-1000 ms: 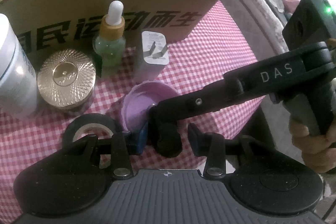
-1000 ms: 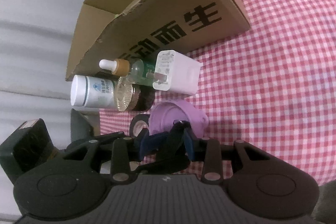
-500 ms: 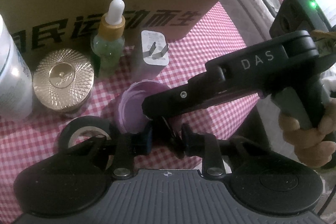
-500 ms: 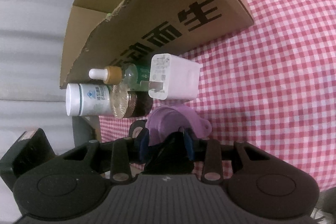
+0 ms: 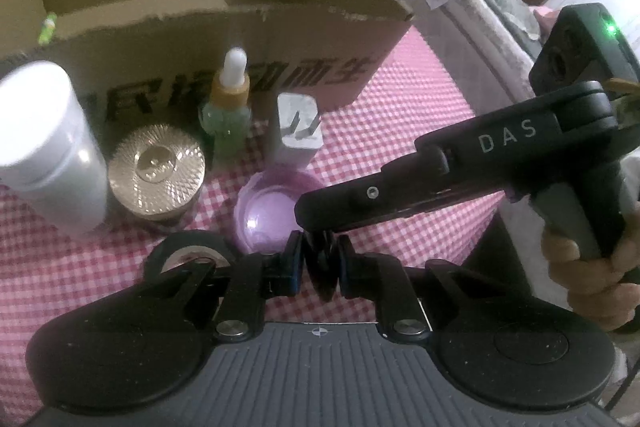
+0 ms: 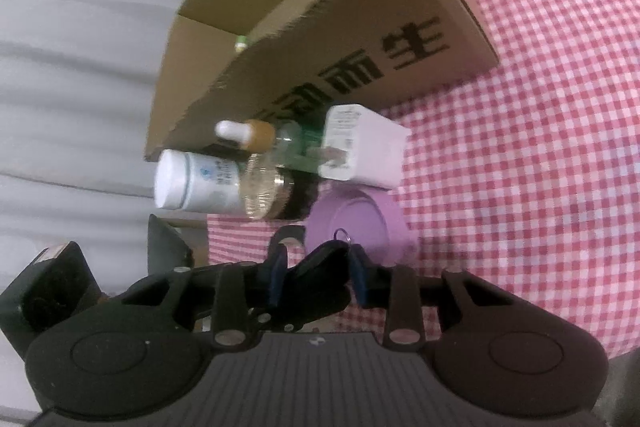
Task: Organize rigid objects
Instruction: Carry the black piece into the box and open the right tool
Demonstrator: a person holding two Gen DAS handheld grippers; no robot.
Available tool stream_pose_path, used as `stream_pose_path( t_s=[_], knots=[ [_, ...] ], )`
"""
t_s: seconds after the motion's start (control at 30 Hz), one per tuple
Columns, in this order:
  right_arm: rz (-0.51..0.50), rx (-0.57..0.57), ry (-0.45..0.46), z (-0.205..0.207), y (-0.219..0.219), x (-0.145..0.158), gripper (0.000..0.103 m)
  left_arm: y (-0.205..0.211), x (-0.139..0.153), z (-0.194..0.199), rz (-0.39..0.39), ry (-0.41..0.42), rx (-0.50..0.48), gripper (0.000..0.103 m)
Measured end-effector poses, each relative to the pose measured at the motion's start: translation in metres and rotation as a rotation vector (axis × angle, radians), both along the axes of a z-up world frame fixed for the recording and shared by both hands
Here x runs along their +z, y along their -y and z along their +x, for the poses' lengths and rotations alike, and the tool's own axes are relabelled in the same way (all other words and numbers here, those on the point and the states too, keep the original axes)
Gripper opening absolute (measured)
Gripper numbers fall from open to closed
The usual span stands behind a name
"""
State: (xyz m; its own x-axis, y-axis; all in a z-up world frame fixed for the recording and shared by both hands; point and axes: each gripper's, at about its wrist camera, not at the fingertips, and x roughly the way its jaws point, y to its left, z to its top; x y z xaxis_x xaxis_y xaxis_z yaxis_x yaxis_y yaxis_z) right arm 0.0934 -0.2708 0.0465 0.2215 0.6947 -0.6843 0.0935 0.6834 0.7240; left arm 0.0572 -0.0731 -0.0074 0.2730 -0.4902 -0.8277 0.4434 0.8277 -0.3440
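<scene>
A black key fob (image 5: pixel 322 279) with a metal ring (image 6: pixel 342 235) hangs just above the pink checked cloth (image 5: pixel 400 155), in front of a purple dish (image 5: pixel 264 211). My left gripper (image 5: pixel 320 255) is shut on the fob, pads pressing its two sides. My right gripper (image 6: pixel 318 269) reaches in from the right in the left wrist view. It grips the same fob from above, its jaws closing on it. Behind stands an open cardboard box (image 5: pixel 200 27).
Lined up before the box are a white bottle (image 5: pixel 48 147), a gold-lidded jar (image 5: pixel 156 171), a green dropper bottle (image 5: pixel 230 107) and a white charger (image 5: pixel 298 131). A black tape roll (image 5: pixel 180 251) lies near my left fingers. The table edge (image 5: pixel 492 227) runs at the right.
My left jaws have closed onto the key fob that the right gripper brought between them. Both grippers have risen a little, so more of the box's inside shows.
</scene>
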Motion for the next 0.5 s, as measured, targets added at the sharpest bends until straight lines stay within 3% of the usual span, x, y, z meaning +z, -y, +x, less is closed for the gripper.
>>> stream_pose_path(
  t_s=[0.3,0.5],
  knots=[
    [0.019,0.016,0.146,-0.005,-0.025,0.055,0.036,-0.024,0.054,-0.010,-0.027,0.154,0.056,0.016],
    [0.031,0.074,0.287,0.029,-0.050,0.106,0.036,-0.045,0.097,0.016,-0.035,0.252,0.121,0.016]
  ],
)
